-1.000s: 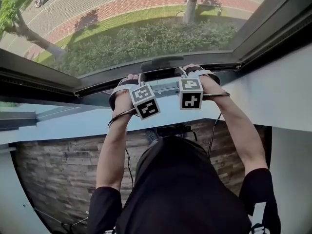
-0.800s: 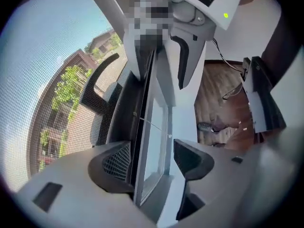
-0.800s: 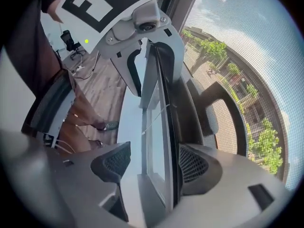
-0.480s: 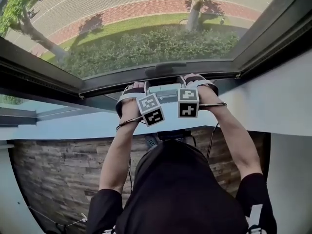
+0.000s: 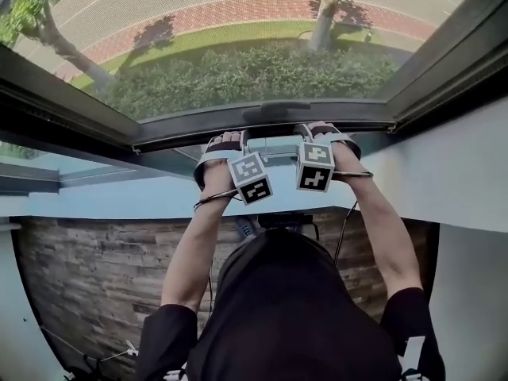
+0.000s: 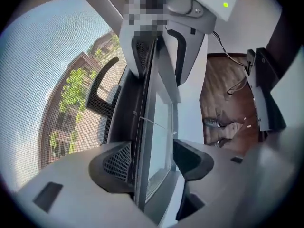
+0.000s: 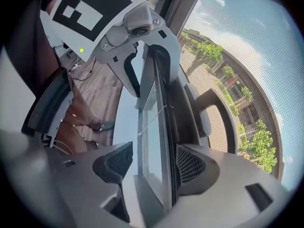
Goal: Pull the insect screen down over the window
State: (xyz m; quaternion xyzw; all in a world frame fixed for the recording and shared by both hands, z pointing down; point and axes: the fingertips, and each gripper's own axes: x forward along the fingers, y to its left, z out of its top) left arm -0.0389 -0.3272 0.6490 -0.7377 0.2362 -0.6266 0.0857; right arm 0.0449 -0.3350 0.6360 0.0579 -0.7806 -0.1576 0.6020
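Observation:
The insect screen's mesh [image 5: 238, 38] covers the window down to its dark bottom bar [image 5: 182, 129], which carries a curved handle [image 5: 276, 111]. Both grippers sit on that bar, one on each side of the handle. My left gripper [image 5: 226, 137] straddles the bar [image 6: 142, 108] and the pale rail beside it; its jaws have just been closing and its pads [image 6: 116, 163] press on them. My right gripper [image 5: 321, 128] holds the same bar [image 7: 166, 103] with its jaws just closed further. Each gripper view shows the other gripper farther along the bar and the handle [image 6: 99, 87] [image 7: 213, 113] against the mesh.
The dark window frame [image 5: 444, 46] rises at the right and a second sash [image 5: 48, 94] at the left. A pale sill ledge [image 5: 444, 173] runs below the bar, and a stone-clad wall [image 5: 95, 284] lies under it. Cables [image 5: 345, 221] hang from the grippers.
Both hands stay at the bottom bar. The marker cubes have drawn a little closer to the bar, and the head view has shifted slightly.

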